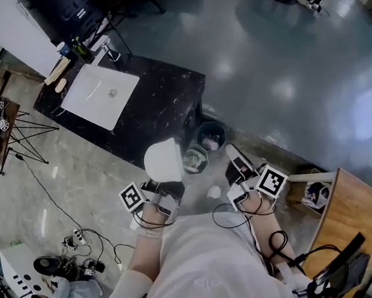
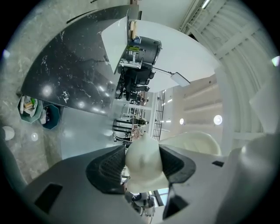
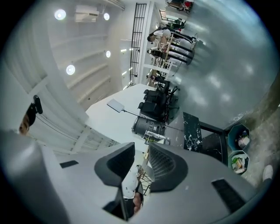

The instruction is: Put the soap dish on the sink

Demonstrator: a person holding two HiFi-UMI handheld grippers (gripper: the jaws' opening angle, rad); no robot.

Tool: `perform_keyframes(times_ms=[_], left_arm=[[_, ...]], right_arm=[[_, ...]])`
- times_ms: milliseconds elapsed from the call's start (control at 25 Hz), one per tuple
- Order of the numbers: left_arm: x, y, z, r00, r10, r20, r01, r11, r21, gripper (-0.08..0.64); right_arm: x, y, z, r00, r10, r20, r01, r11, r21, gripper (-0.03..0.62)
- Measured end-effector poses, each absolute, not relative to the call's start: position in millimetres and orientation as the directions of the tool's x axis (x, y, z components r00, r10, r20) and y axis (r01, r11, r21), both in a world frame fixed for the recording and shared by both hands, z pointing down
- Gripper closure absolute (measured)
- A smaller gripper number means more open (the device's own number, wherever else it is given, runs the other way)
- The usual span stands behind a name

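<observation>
Person's white top (image 1: 206, 269) fills the near edge of the head view; both grippers reach out ahead of it over the pale stone floor.

Left gripper (image 1: 165, 186): jaws wide apart and clamped on the soap dish (image 1: 163, 161), a white, rounded piece. The left gripper view shows both ribbed pads pressed against its sides. The dish is in the air, well short of the goal.

Right gripper (image 1: 233, 154): jaws a narrow gap apart, nothing between them.

Sink (image 1: 92, 89): white basin set in a black marble counter (image 1: 160, 101), far and to the left. Tap (image 1: 109, 50) at its far rim; bottles and a wooden piece (image 1: 57, 73) crowd the far-left corner. Two bins (image 1: 210, 135) stand on the floor against the counter's near-right side, just right of the dish.

Step in hand, as I read it: carry to the counter.
- Keep the grip steady. The dish looks smooth and curved, so it could slip or rotate between the pads.
- Approach left of the bins.
- Aim for bare counter or rim beside the basin, away from the tap and the cluttered corner.
- Level the dish and set it down fully before releasing.
- Hold the empty right gripper clear.
</observation>
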State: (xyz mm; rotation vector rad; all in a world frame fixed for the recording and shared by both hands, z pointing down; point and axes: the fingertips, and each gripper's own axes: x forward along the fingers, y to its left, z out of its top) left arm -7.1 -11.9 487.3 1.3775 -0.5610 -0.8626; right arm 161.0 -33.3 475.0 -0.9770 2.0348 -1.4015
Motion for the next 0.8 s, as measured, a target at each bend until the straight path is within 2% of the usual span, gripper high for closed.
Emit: perform_keyframes(times_ms=[200, 640, 800], left_arm=[[-12.7, -25.5, 487.9, 0.529, -0.845, -0.084, 0.137, -0.013, 0.99, 0.324], [-65.8, -56.2, 514.9, 0.444, -0.895, 0.045, -0.027, 0.037, 0.999, 0.324], [-86.0, -73.8, 515.4, 0.434, -0.898, 0.075, -0.133, 0.018, 0.991, 0.324]], right_arm=[[168.1, -58.3, 467.1, -0.662, -0.749, -0.001, -0.27, 0.24, -0.933, 0.488], [134.0, -91.3, 476.4, -0.711, -0.703, 0.012, -0.248, 0.235, -0.94, 0.487], [113.7, -106.2, 478.1, -0.732, -0.681, 0.024, -0.256, 0.241, -0.936, 0.487]])
